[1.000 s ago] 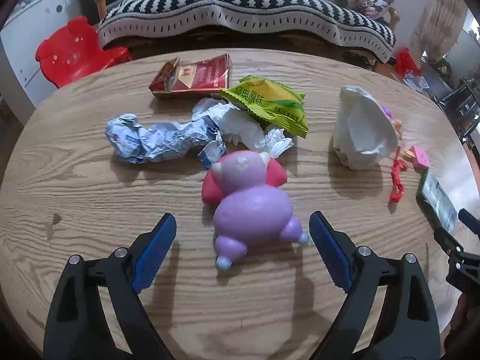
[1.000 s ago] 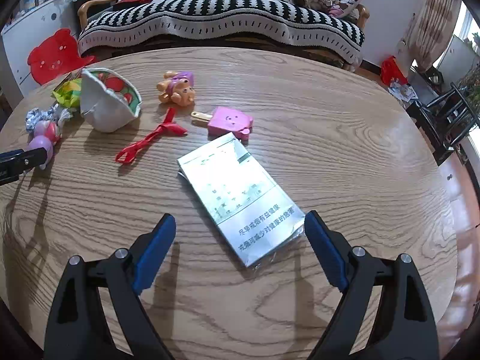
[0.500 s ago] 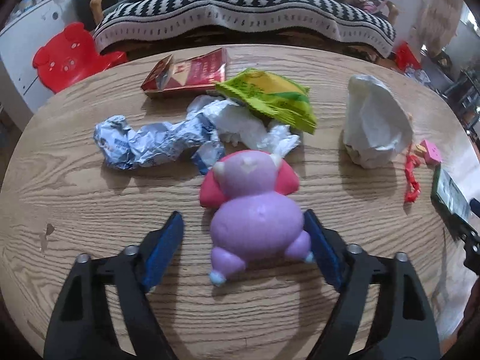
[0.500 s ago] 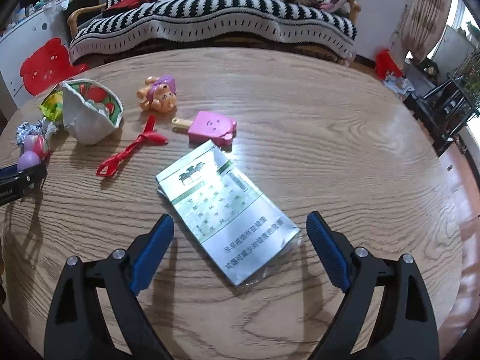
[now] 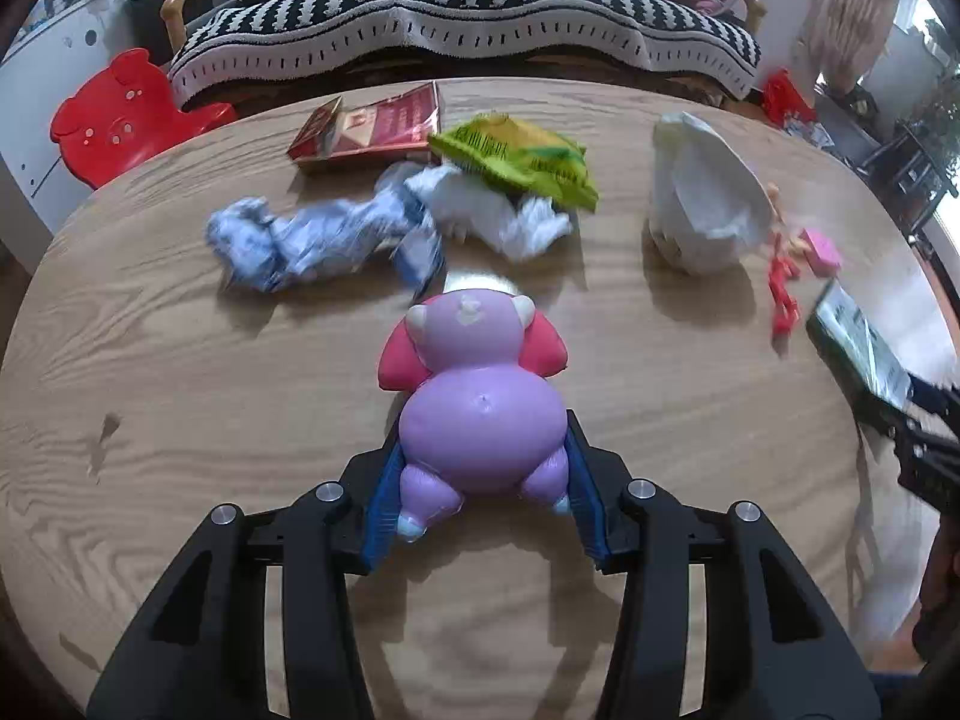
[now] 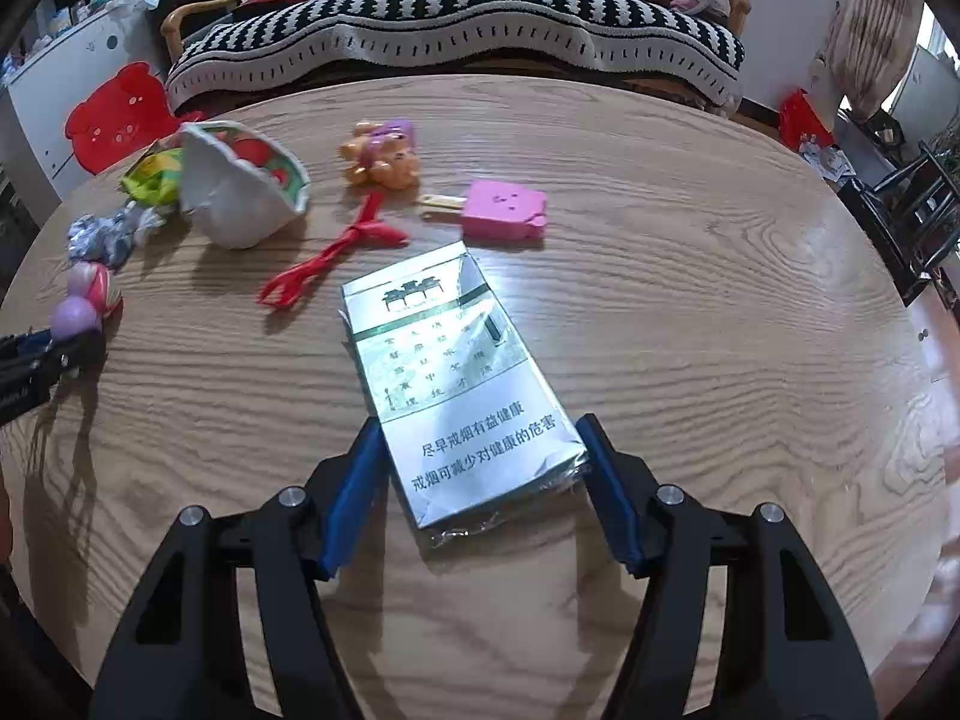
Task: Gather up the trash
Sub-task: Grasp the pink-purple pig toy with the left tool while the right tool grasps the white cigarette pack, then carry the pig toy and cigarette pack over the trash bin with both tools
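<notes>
My left gripper [image 5: 480, 468] is shut on a purple and pink toy pig [image 5: 474, 396] lying on the round wooden table [image 5: 180, 420]. Beyond it lie a crumpled silver-blue wrapper [image 5: 312, 240], white tissue [image 5: 492, 210], a green snack bag [image 5: 516, 156], a red cigarette pack [image 5: 372, 132] and a white crushed cup [image 5: 702, 204]. My right gripper [image 6: 480, 468] has its blue pads against both sides of a green-and-white cigarette pack [image 6: 456, 378] in plastic film, flat on the table.
A pink popsicle toy [image 6: 504, 216], a red plastic clip [image 6: 336, 252] and a small orange-purple figure [image 6: 384, 156] lie beyond the green pack. A striped sofa [image 6: 456, 18] and a red child's chair [image 6: 114, 114] stand past the table's far edge.
Both grippers moved forward and closed: the left jaws went from wide open to gripping the toy pig, and the right jaws closed onto the green cigarette pack.
</notes>
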`<action>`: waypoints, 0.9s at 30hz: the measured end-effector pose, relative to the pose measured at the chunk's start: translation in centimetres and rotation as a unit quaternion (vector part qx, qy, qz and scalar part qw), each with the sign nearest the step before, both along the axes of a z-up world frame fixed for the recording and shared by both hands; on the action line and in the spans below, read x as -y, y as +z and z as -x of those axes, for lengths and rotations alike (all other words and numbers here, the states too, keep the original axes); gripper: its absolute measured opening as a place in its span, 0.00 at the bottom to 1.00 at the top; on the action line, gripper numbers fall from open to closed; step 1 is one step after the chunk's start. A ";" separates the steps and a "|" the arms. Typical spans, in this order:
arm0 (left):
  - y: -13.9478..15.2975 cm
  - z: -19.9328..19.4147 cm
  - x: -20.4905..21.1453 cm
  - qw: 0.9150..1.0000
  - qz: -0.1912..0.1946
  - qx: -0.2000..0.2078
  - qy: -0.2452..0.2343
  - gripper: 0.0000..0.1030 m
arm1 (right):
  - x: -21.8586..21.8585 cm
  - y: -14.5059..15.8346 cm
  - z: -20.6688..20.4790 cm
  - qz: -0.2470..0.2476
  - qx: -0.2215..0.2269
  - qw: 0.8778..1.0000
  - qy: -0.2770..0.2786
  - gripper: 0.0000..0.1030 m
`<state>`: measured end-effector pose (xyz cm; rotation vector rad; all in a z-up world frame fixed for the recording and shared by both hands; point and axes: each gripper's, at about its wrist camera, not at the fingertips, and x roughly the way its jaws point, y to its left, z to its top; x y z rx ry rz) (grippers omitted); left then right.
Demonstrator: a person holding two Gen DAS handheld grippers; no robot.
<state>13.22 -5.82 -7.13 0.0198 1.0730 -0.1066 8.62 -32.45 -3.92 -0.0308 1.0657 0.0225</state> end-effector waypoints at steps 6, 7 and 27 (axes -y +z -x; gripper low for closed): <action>1.9 5.3 -1.1 0.999 0.026 0.006 -0.018 0.46 | -3.4 2.8 2.7 -0.045 0.020 0.998 0.027 0.61; 2.3 6.6 -1.4 0.999 0.028 0.008 -0.019 0.46 | -4.2 3.1 3.2 -0.050 0.020 0.998 0.033 0.61; 1.9 23.1 -5.9 0.998 0.064 0.000 -0.024 0.46 | -14.6 4.4 18.4 -0.085 0.020 0.987 0.133 0.60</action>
